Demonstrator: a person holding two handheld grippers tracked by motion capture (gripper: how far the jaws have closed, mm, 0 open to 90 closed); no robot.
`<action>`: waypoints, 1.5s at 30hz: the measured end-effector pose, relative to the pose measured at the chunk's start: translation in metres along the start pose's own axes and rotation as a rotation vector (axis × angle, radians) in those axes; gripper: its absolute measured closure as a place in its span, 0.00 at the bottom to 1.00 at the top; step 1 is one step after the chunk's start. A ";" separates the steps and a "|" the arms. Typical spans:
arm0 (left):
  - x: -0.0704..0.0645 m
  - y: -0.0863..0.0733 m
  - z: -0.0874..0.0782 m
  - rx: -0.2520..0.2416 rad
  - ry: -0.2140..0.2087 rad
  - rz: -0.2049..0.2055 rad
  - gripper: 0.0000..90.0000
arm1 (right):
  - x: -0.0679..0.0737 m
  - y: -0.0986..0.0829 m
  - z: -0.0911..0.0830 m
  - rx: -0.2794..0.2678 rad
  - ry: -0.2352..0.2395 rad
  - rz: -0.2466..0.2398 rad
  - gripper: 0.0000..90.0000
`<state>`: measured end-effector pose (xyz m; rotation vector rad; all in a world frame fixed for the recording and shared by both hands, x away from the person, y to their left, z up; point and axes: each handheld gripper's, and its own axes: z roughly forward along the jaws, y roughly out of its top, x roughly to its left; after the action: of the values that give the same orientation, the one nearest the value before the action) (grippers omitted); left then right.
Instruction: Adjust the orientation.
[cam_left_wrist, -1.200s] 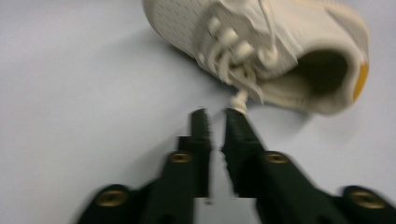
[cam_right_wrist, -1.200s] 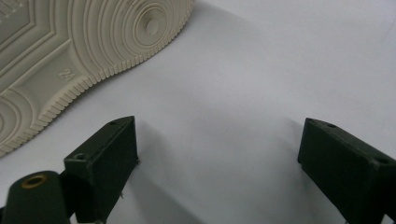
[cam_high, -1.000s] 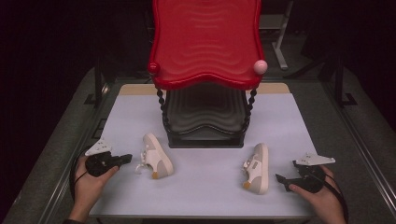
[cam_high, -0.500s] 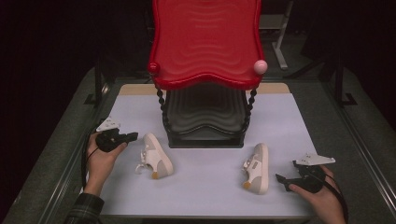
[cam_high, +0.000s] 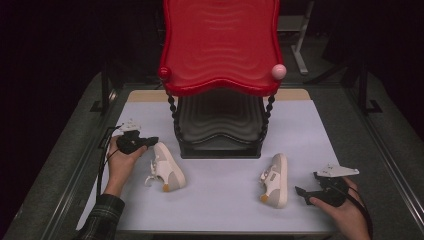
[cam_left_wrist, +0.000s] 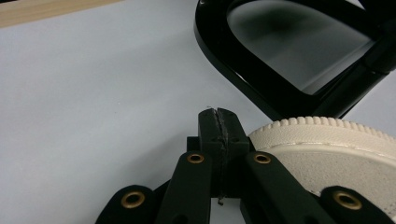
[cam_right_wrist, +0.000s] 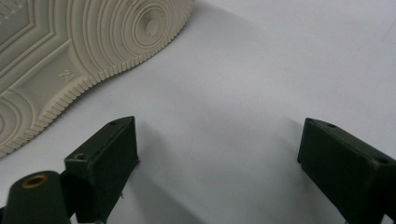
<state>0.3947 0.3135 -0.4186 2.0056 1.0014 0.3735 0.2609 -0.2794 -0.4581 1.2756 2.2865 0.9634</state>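
Now two small cream rubber-soled sneakers lie on the pale lilac desk (cam_high: 225, 205) before a red-topped black rack (cam_high: 220, 125). Left sneaker (cam_high: 167, 172), long axis running away from the person, sits just right of the left gripper (cam_high: 147, 141), whose jaws are pressed together, empty. Right sneaker (cam_high: 276, 180) lies on its side, sole toward the right gripper (cam_high: 302, 192), whose jaws stand wide apart, near but not touching.

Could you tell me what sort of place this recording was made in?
Probably a staged demo or data-collection bench, not a home: a pale mat on a table against a dark backdrop, a red-topped black rack, two small shoes, and a person holding the left gripper and right gripper.
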 end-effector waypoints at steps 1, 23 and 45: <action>0.000 0.000 0.000 0.000 0.000 0.000 1.00 | 0.000 0.000 0.000 0.000 0.000 0.000 0.12; -0.059 -0.013 -0.010 0.015 -0.103 0.089 1.00 | 0.000 0.000 0.000 0.001 0.000 0.000 0.12; -0.106 -0.064 -0.065 0.052 -0.225 0.095 0.77 | 0.000 0.000 0.000 0.000 0.001 0.000 0.13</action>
<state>0.2570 0.2892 -0.4196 2.0932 0.7847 0.1683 0.2608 -0.2798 -0.4580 1.2758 2.2867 0.9640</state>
